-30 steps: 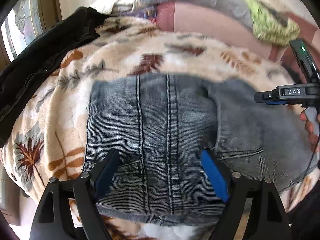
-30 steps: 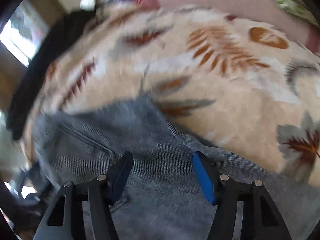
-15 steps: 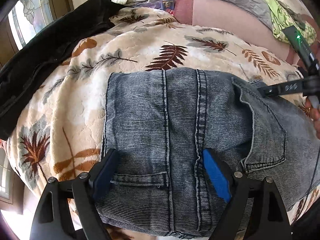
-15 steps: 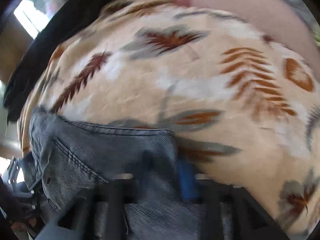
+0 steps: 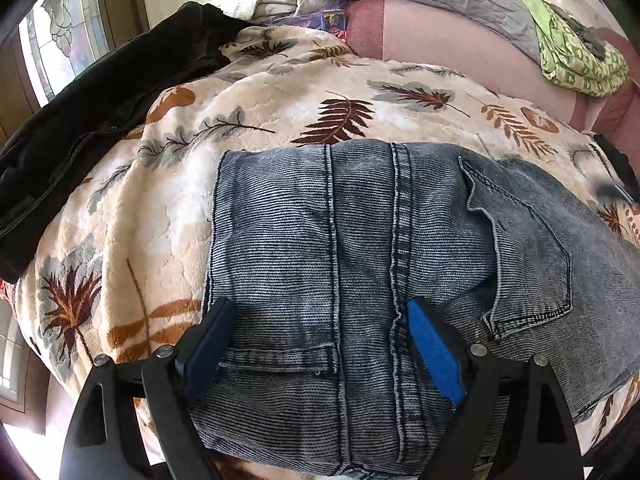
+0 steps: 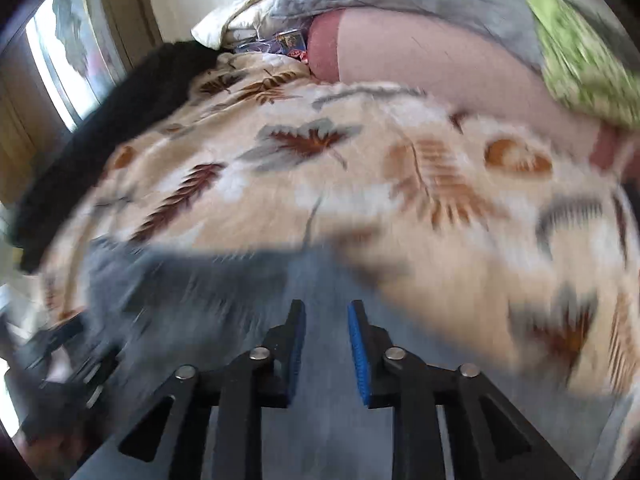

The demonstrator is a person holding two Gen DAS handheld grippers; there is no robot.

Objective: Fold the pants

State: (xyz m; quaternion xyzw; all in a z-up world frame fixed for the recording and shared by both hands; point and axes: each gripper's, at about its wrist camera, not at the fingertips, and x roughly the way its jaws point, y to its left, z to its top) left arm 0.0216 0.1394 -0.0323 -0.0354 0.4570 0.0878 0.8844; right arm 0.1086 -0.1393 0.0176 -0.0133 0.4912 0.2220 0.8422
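One black jacket (image 5: 100, 120) beside jeans (image 5: 340, 260).

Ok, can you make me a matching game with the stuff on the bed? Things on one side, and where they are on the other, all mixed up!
Things:
1. jeans
2. black jacket
3. green cloth
4. leaf blanket

Places:
A. far right, up on the pink cushion
B. spread under the jeans
C. along the left edge, near the window
D. in the middle, on the blanket

Pairs: 1-D, 2-C, 3-A, 4-B
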